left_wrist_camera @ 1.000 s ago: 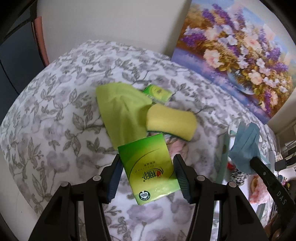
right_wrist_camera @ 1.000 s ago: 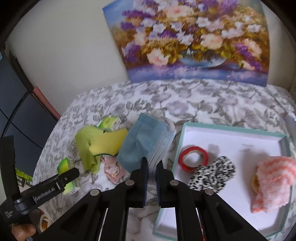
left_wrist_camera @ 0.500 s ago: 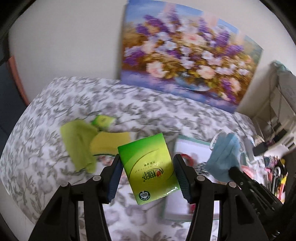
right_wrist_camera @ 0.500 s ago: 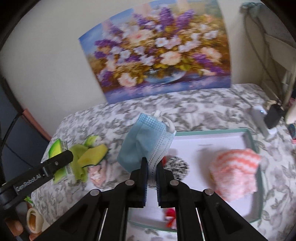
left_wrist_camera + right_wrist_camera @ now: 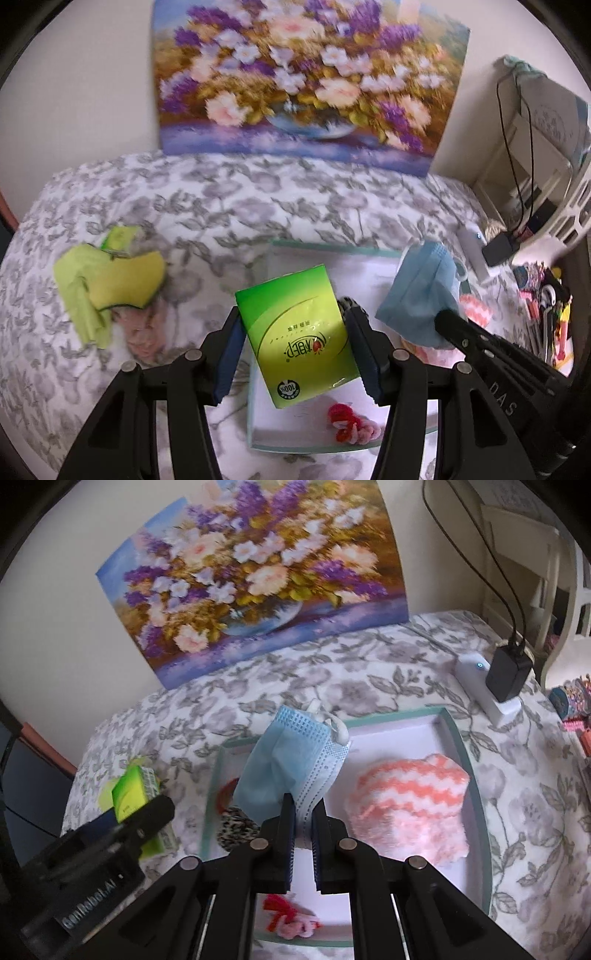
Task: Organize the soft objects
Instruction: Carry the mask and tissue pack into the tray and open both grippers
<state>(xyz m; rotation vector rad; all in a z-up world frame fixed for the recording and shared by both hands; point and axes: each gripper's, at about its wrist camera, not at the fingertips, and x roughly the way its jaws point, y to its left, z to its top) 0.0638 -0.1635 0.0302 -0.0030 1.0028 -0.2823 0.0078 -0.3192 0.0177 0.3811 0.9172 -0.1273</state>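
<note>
Here both grippers carry a soft item above the white tray [image 5: 452, 738] with the teal rim, which lies on the flowered cloth [image 5: 258, 199]. The left gripper [image 5: 295, 354] is clamped on a green tissue pack [image 5: 295, 332], 1 pad on each long side, the pack tilted and hanging over the near left part of the tray. The right gripper [image 5: 303, 834] is pinched tight on the lower edge of a blue face mask [image 5: 291, 768], which stands up crumpled from the jaws, over the middle of the tray.

In the tray there are already a pink and white knitted cloth [image 5: 410, 805] on the right, a black and white spotted scrunchie [image 5: 236, 830] toward the left, and a red and pink hair tie [image 5: 291, 919] at the near edge. Left of the tray, still on the cloth, lie a yellow sponge [image 5: 125, 280] on a green rag [image 5: 81, 295], with a second small green pack [image 5: 120, 236] just beyond them.

To place well, I judge each hand should come down over a bare patch: the pack near the tray's left wall, the mask in the far strip behind the knitted cloth. Lower until the item rests on the floor of the tray before letting go, since the mask is light and may cling to a pad or drift onto the rim. The 2 grippers are near each other, so setting down 1 at a time would avoid a knock.
</note>
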